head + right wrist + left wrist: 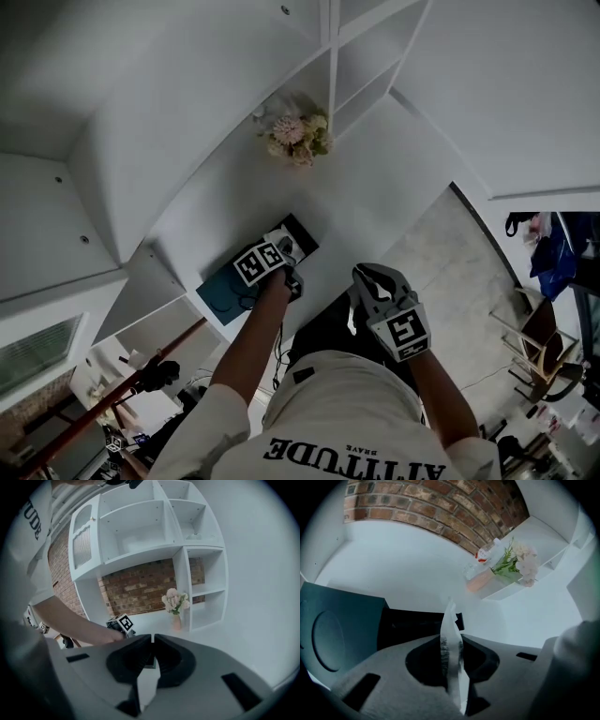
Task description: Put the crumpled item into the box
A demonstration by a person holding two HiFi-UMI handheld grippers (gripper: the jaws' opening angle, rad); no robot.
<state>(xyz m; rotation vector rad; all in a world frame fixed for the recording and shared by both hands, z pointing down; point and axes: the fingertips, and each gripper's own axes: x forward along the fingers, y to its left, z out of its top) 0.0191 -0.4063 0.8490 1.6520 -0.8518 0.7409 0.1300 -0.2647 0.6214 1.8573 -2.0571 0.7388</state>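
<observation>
Against white counter [375, 187] and brick wall [440, 508], noted open box [408, 625], teal lid [337, 625]. Found left gripper [452, 641] pinching thin white crumpled item [450, 618] over it; found right gripper [153, 641] closed, empty.

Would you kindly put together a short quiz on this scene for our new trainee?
1. True or false: the left gripper is empty.
2. What stands at the back of the white surface? A: a vase of flowers. B: a laptop. C: a desk lamp.
3. Which gripper is nearer the open box?

Key
1. False: its jaws are closed on the crumpled item.
2. A.
3. The left gripper.
</observation>
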